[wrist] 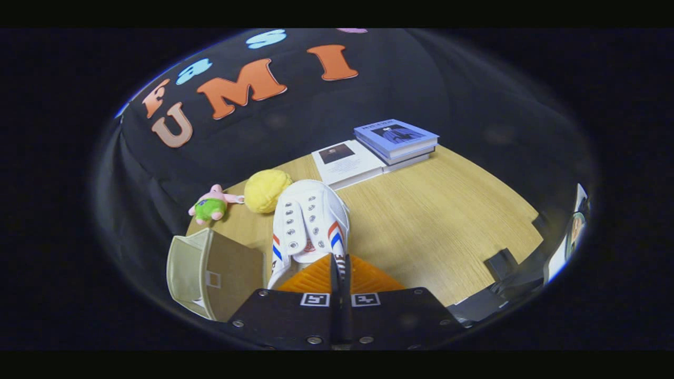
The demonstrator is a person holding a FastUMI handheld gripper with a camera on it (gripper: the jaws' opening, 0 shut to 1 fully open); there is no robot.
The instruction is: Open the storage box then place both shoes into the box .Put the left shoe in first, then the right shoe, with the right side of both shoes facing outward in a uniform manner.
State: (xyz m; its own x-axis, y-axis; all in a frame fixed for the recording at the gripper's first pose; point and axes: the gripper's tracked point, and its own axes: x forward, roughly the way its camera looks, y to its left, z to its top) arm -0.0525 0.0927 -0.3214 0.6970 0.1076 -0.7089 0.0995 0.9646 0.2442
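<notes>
A white shoe with red and blue side stripes hangs just ahead of my fingers, toe pointing away, lifted above the wooden table. My gripper is shut on the shoe's heel edge, its orange fingers pressed together around it. The beige storage box stands open to the left of my fingers, below the shoe. Its inside is partly hidden.
A yellow ball-like toy and a small pink and green plush lie beyond the box. A white book and a stack of blue books rest at the table's far side. Dark fixtures sit at the right edge.
</notes>
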